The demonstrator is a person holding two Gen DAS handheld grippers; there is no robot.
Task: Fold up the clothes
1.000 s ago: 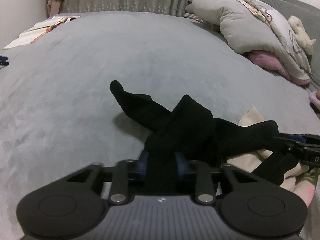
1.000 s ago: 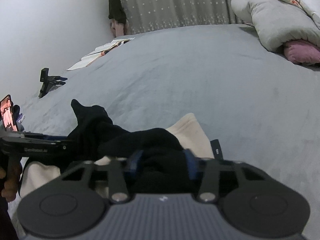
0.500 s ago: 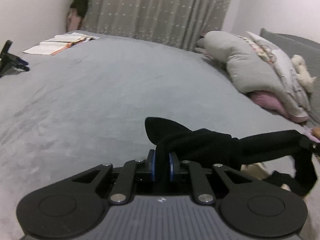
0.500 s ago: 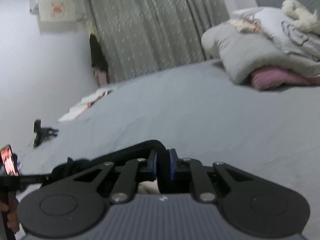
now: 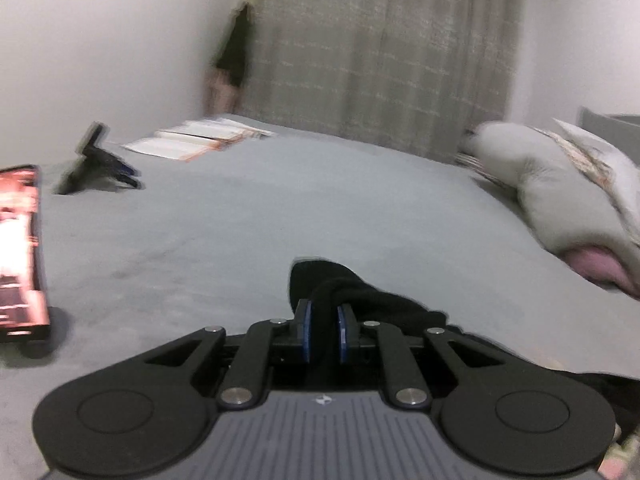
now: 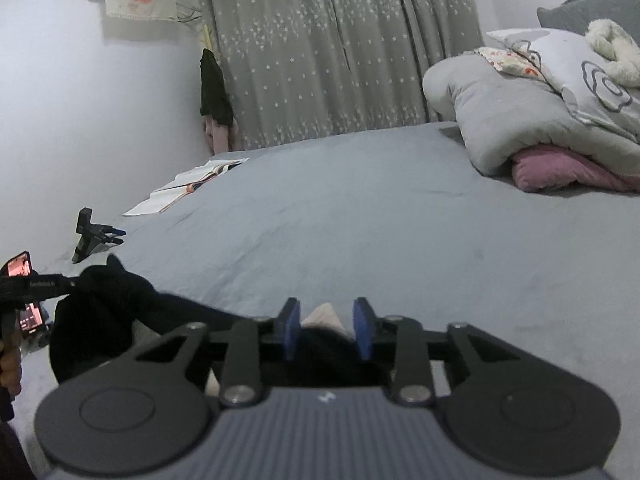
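A black garment (image 5: 320, 280) hangs over the grey bed (image 5: 280, 208), and my left gripper (image 5: 323, 332) is shut on a bunched fold of it. In the right wrist view that gripper (image 6: 76, 282) comes in from the left with the black garment (image 6: 104, 308) draped below it. My right gripper (image 6: 326, 328) has its jaws opening. Its blue pads (image 6: 290, 326) stand apart and do not press on the black cloth lying low between them. The tip of a cream garment (image 6: 324, 314) shows just beyond the pads.
A lit phone (image 5: 20, 252) stands at the left, with a black stand (image 5: 96, 160) and an open book (image 5: 200, 142) farther back. A grey quilt and pillows (image 6: 520, 120) over a pink cloth (image 6: 560, 168) fill the right. A curtain (image 6: 320, 60) hangs behind the bed.
Both grippers have risen and tilted up, lifting the black garment off the bed. The right gripper's pads, pressed together on the cloth half a second ago, now stand apart.
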